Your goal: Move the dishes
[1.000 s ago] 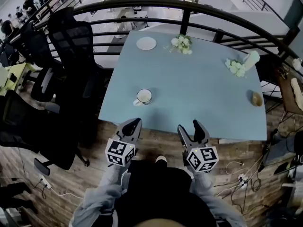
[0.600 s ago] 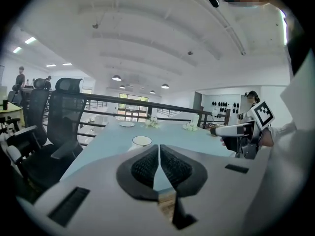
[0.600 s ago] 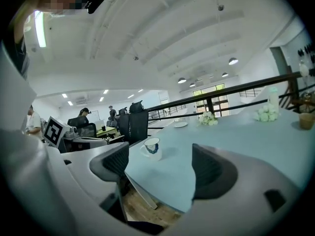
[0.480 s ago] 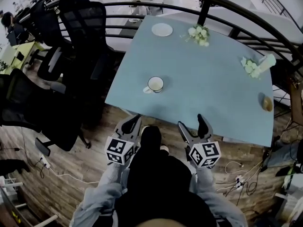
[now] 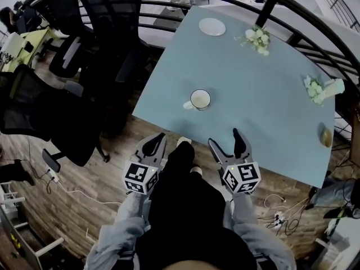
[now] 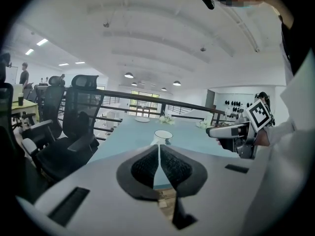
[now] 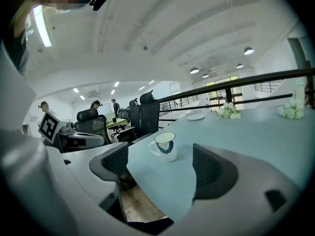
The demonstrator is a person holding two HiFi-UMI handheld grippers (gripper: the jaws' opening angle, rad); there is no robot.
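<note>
Cup (image 5: pixel 200 99): upright near the worktop's (image 5: pixel 270 111) front edge, handle to my left | plate (image 5: pixel 212 26): far end | right tool (image 5: pixel 224 136): jaws just opened wide, nothing between them, cup ahead, apart, seemingly nearer this hand | left tool (image 5: pixel 155 138): clenched, empty

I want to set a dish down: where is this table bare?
The table is bare across its middle and near right, between the mug and the brown object. The far edge is busier: plate and white flowers; a second bunch at the right edge.
</note>
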